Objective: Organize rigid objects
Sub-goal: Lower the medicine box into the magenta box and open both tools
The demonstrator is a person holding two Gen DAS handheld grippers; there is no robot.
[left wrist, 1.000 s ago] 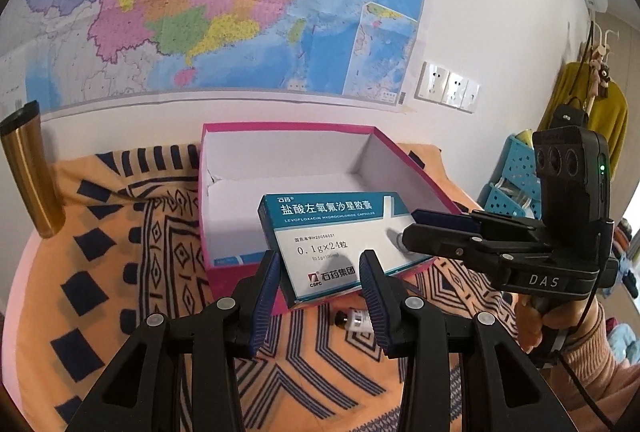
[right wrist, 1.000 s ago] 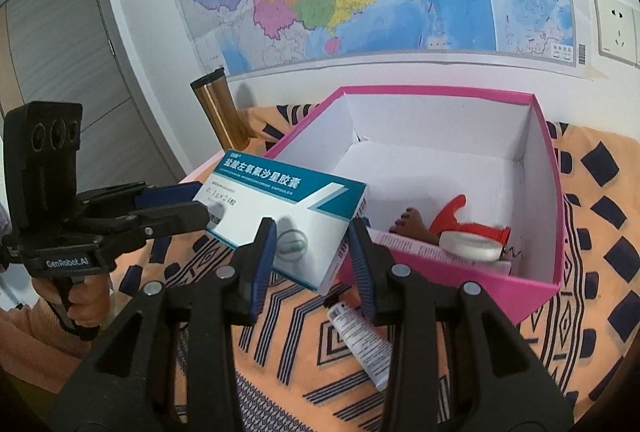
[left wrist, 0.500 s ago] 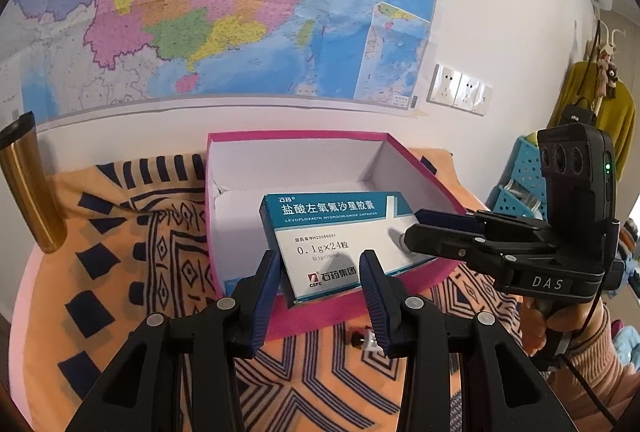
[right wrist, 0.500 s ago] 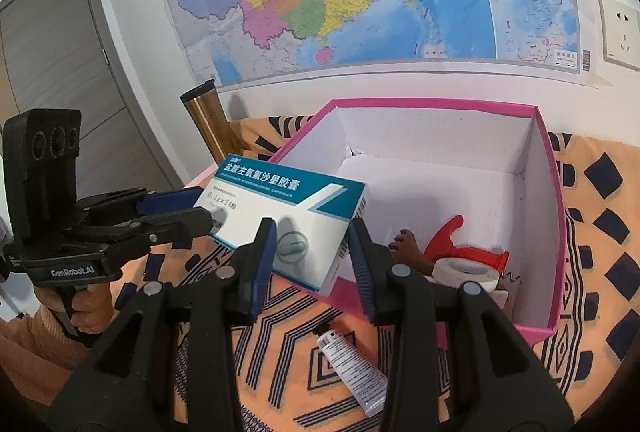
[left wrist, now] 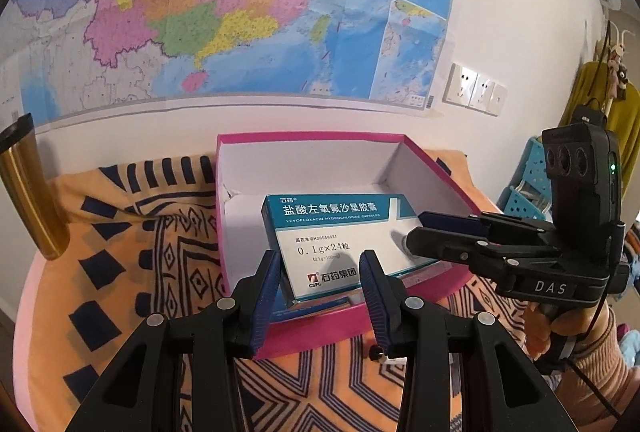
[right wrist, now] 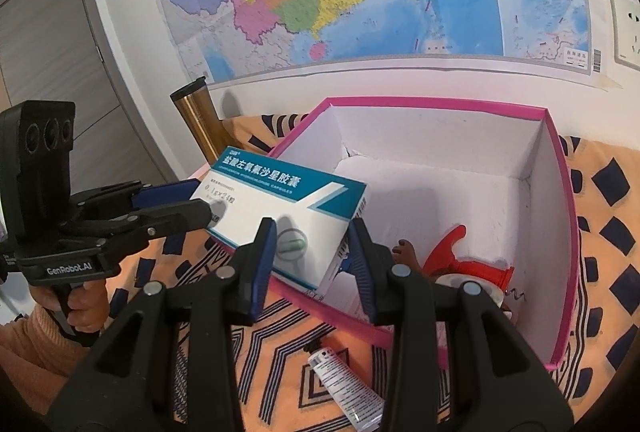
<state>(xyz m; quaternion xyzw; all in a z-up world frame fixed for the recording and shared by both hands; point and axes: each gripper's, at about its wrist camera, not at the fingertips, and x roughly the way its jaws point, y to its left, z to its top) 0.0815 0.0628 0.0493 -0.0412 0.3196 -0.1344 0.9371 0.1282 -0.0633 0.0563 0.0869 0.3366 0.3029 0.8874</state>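
Teal-and-white medicine box [left wrist: 336,244] — rigid, printed, undented.

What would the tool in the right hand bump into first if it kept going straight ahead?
Nothing new: the right tool is already clamped on the white and teal cardboard medicine box. Carried straight on, the pair would probably meet the white inside of the pink-rimmed open cardboard box, though depth is uncertain.

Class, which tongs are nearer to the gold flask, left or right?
Left. The left tongs hold the medicine box at its end towards the flask; the right tongs hold its other end, farther off, by the pink box.
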